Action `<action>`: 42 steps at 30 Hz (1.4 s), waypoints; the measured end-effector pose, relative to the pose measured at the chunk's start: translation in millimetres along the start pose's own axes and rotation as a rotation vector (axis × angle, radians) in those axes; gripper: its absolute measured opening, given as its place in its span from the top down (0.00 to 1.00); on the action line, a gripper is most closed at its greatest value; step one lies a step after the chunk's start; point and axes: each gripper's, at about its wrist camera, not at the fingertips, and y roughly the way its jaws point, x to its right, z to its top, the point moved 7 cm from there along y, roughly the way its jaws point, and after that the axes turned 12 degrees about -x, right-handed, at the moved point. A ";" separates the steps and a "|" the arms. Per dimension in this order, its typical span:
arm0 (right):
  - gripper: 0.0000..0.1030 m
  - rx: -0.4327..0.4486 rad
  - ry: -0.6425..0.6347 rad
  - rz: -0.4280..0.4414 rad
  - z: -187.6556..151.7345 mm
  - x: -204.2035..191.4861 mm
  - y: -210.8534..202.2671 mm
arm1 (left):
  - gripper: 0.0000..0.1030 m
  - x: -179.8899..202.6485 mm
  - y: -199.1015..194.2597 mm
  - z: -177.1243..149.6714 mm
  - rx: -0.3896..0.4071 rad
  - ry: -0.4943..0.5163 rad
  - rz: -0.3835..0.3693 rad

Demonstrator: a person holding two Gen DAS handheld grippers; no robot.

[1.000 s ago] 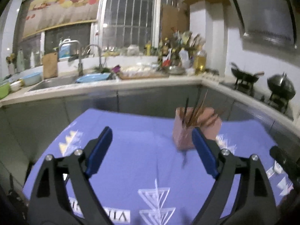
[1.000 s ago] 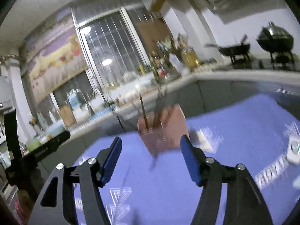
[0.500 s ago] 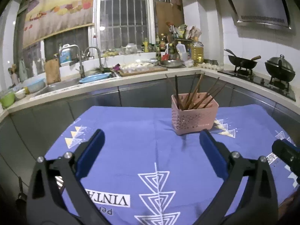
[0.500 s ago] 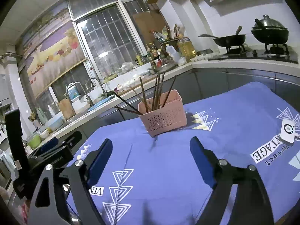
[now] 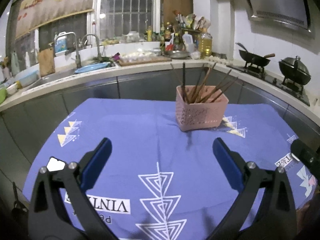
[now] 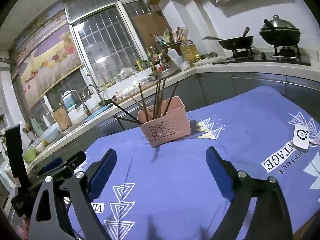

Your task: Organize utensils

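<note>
A pink perforated basket [image 5: 201, 111] stands on the blue tablecloth [image 5: 140, 140], with several dark chopsticks [image 5: 208, 84] leaning upright in it. It also shows in the right wrist view [image 6: 166, 123] with the chopsticks [image 6: 158, 102]. My left gripper [image 5: 162, 156] is open and empty, held above the cloth well short of the basket. My right gripper [image 6: 161, 166] is open and empty, also short of the basket. The left gripper shows at the left edge of the right wrist view [image 6: 54, 166].
A small white device [image 6: 301, 138] lies on the cloth at the right. Behind the table runs a counter with a sink [image 5: 60, 74], bottles [image 5: 206, 44] and a stove with a wok [image 5: 254, 59] and a lidded pot [image 5: 294, 74].
Both grippers have drawn back from the basket and opened a little wider. The basket now looks farther away and stands still with the chopsticks in it.
</note>
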 end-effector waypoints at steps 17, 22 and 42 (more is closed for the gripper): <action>0.10 -0.032 -0.020 -0.011 -3.1 -1.0 18.9 | 0.06 -1.1 30.7 -5.0 -0.085 0.014 0.003; 0.10 -0.025 -0.040 -0.012 -2.1 -3.1 19.2 | 0.06 1.4 30.6 -6.4 -0.094 0.002 -0.031; 0.09 -0.018 -0.059 0.018 -1.2 -9.1 9.5 | 0.06 -7.2 8.9 -2.2 -0.003 0.017 0.078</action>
